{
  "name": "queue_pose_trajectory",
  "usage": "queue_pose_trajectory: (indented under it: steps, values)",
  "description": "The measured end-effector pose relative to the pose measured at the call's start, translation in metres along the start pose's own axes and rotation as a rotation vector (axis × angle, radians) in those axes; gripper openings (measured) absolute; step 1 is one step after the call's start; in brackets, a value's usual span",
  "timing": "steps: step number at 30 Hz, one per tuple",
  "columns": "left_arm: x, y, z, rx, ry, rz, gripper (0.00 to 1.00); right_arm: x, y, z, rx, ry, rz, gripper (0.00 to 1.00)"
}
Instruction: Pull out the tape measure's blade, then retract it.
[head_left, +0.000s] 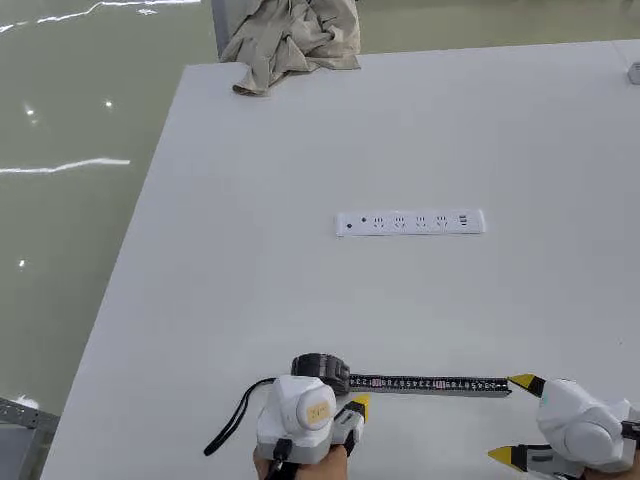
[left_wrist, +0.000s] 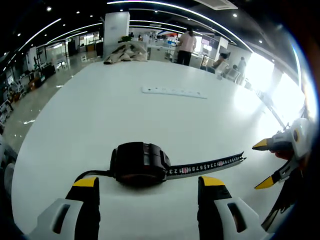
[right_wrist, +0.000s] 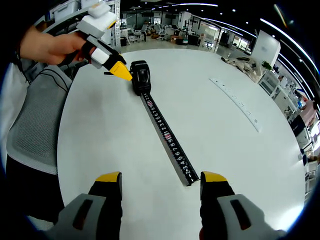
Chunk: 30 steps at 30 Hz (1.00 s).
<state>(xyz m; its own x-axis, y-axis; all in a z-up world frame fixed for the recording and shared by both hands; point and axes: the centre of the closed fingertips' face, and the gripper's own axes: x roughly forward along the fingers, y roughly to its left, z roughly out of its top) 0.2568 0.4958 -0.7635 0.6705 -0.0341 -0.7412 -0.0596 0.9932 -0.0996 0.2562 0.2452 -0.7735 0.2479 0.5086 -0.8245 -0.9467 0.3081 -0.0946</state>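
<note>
A black tape measure case (head_left: 320, 372) lies near the front edge of the white table (head_left: 400, 140). Its blade (head_left: 430, 384) is drawn out to the right and rests flat on the table. My left gripper (head_left: 330, 400) sits just behind the case (left_wrist: 140, 162), open, with the case ahead of its jaws and not held. To the right, my right gripper (head_left: 513, 418) is open at the blade's end. In the right gripper view the blade tip (right_wrist: 189, 181) lies just inside the right fingertip (right_wrist: 214, 176), ungripped. A black wrist strap (head_left: 235, 415) trails left from the case.
A white power strip (head_left: 410, 222) lies mid-table. A crumpled beige cloth (head_left: 290, 40) rests at the far edge. The table's left edge (head_left: 130, 250) drops to a glossy floor. A grey mesh chair (right_wrist: 35, 120) stands by the table.
</note>
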Motion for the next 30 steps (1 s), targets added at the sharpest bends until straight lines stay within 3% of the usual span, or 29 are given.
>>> queue_pose_trajectory:
  steps: [14, 30]
  values:
    - [0.012, 0.004, 0.009, -0.019, 0.003, 0.023, 0.76, 0.011, -0.022, -0.008, -0.089, 0.050, 0.043, 0.58]
    - [0.026, 0.010, 0.008, -0.052, 0.030, 0.047, 0.75, 0.027, -0.035, -0.016, -0.186, 0.090, 0.135, 0.49]
